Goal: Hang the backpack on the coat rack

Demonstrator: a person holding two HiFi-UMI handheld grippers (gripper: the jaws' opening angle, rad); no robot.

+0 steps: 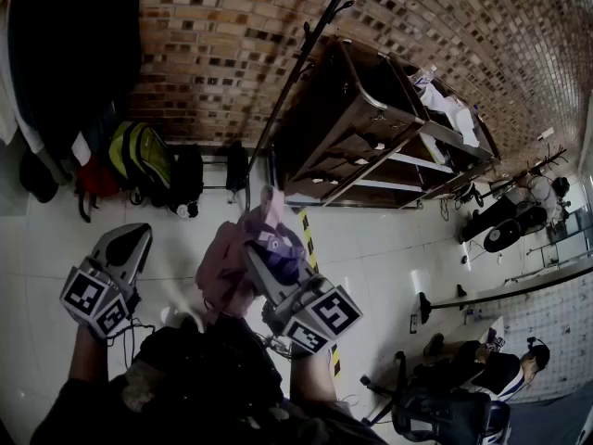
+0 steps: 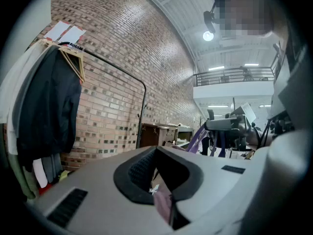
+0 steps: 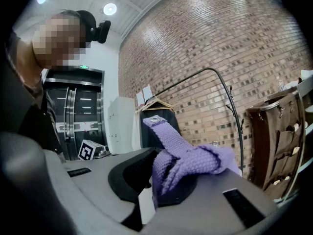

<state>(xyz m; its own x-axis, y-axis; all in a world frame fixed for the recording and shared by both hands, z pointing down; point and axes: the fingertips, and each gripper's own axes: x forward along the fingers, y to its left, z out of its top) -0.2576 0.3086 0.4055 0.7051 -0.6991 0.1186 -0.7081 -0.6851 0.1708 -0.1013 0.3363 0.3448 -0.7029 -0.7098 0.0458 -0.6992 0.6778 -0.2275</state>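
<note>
A pink backpack [image 1: 225,269] hangs from its purple strap [image 3: 183,158], and my right gripper [image 3: 156,182] is shut on that strap. In the head view the right gripper [image 1: 271,265] holds the bag at centre, above the white floor. The coat rack [image 1: 298,68] is a thin black pole with small hooks, rising just beyond the bag; it also shows as the coat rack [image 3: 235,114] ahead and to the right. My left gripper [image 1: 132,245] stays to the left, apart from the bag. The jaws of the left gripper [image 2: 157,182] are together, with a small pinkish sliver in the seam.
A garment rail [image 2: 110,66] with dark coats [image 1: 65,54] runs along the brick wall at left, with bags [image 1: 148,160] under it. A dark wooden cabinet [image 1: 361,128] stands right of the coat rack. Yellow-black floor tape [image 1: 306,235] runs past; seated people [image 1: 482,378] are at lower right.
</note>
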